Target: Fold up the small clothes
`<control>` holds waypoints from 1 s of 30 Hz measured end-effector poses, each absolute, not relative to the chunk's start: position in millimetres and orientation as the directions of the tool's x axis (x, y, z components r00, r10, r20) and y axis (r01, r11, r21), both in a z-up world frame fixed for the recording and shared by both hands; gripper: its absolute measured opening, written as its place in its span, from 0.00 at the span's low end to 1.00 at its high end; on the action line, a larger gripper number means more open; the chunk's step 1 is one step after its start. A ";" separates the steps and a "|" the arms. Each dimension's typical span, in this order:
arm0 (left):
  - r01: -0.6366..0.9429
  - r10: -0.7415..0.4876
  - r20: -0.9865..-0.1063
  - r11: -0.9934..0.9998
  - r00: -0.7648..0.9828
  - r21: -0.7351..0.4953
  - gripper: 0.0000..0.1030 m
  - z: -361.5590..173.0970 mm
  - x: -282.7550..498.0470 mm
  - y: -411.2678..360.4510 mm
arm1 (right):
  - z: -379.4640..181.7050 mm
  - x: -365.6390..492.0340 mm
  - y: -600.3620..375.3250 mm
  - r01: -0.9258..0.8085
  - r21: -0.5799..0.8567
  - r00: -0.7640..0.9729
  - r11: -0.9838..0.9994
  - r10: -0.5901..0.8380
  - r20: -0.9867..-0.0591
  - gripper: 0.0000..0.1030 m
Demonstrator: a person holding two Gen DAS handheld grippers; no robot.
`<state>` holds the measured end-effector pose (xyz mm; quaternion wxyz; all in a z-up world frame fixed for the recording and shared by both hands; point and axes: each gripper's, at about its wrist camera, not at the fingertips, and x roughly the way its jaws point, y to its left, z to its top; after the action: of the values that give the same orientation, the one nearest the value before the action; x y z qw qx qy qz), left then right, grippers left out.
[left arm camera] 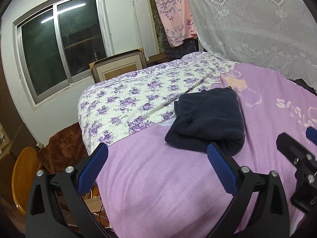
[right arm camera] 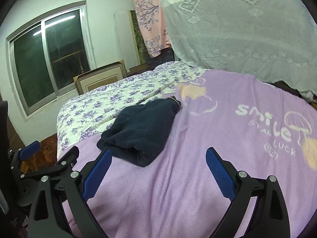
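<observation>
both grippers, left (left arm camera: 157, 165) & right (right arm camera: 158, 167): jaws wide apart, empty | folded navy garment (left arm camera: 208, 119) on bed, just beyond jaws, untouched

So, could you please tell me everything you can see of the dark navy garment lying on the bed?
The navy garment looks like soft, fleecy knit, folded into a compact, roughly rectangular bundle with a rounded fold nearest the cameras. A cuff or hem with a pale edge shows at its far end in the right wrist view. It lies flat on the purple blanket, its far left edge against the floral quilt. Neither gripper touches it.
</observation>
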<state>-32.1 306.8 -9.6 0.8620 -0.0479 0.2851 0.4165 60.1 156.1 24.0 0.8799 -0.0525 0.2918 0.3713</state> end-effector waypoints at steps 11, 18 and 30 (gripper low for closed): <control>-0.835 0.703 -0.613 0.536 0.361 0.123 0.96 9.0 -23.5 331.3 | 34.9 92.1 180.6 -0.725 0.032 0.542 0.688 0.599 -0.589 0.97; -0.878 0.756 -0.591 0.451 0.282 0.159 0.96 25.2 -14.0 311.0 | 10.9 142.5 160.3 -0.658 0.214 0.440 0.722 0.599 -0.669 0.97; -0.843 0.781 -0.526 0.499 0.338 0.199 0.96 37.5 -17.5 274.3 | 28.4 117.7 154.3 -0.696 0.196 0.464 0.691 0.641 -0.611 0.97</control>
<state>-17.5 274.3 37.5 0.8161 -0.0542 0.2892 0.4974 117.7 154.3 28.4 0.8546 -0.0405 0.3390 0.3912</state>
